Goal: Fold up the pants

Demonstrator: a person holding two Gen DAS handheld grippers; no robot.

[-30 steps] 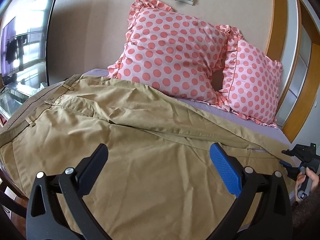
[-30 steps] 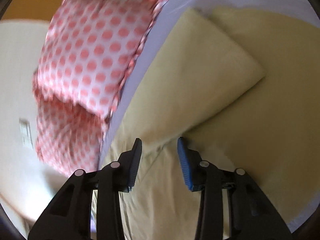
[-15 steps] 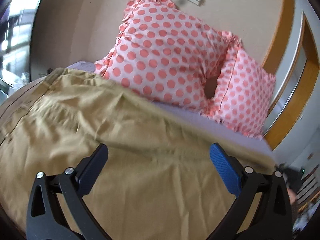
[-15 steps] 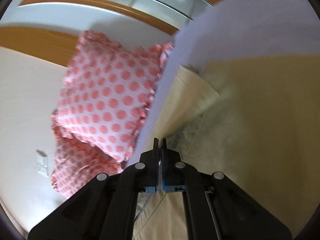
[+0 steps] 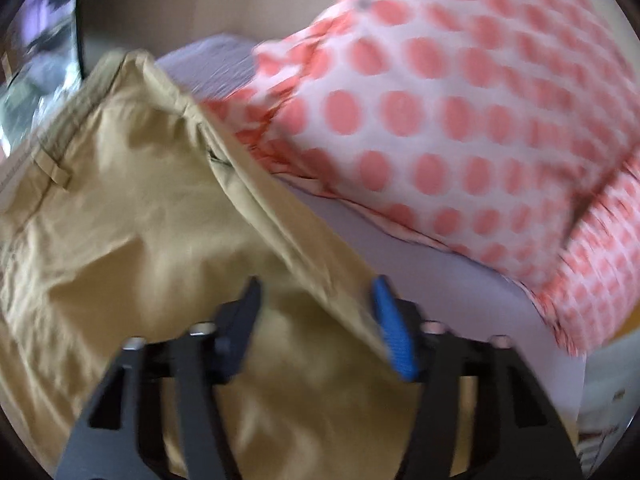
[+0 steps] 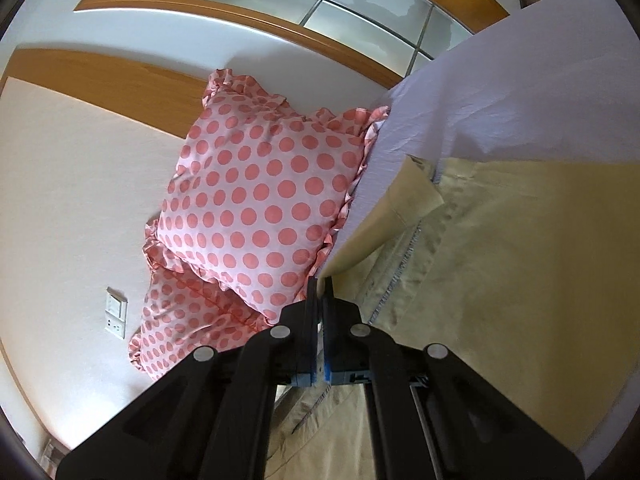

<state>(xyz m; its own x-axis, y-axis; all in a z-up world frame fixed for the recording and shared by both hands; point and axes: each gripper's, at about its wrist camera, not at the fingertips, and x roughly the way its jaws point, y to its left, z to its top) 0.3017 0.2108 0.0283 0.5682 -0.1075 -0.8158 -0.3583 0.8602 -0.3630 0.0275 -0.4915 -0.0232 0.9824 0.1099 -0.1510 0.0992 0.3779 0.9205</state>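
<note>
Khaki pants [image 5: 132,216] lie spread on a bed with a lilac sheet [image 5: 440,276]. In the left wrist view the waistband with belt loops is at the upper left and the far edge of the pants runs diagonally toward my left gripper [image 5: 316,300], which is open and sits over that edge; the view is blurred. In the right wrist view my right gripper [image 6: 319,286] is shut on the hem of a pants leg [image 6: 384,228] and holds it lifted off the bed, with the rest of the pants [image 6: 520,280] below to the right.
Two pink polka-dot pillows [image 5: 460,128] lean on the wall at the head of the bed; they also show in the right wrist view [image 6: 256,216]. A wall socket [image 6: 115,312] and a wood-framed glass door [image 6: 320,4] are behind. A TV [image 5: 36,40] stands at left.
My right gripper closed on the pants hem and lifted it. My left gripper moved forward toward the far edge of the pants and its jaws narrowed, still open.
</note>
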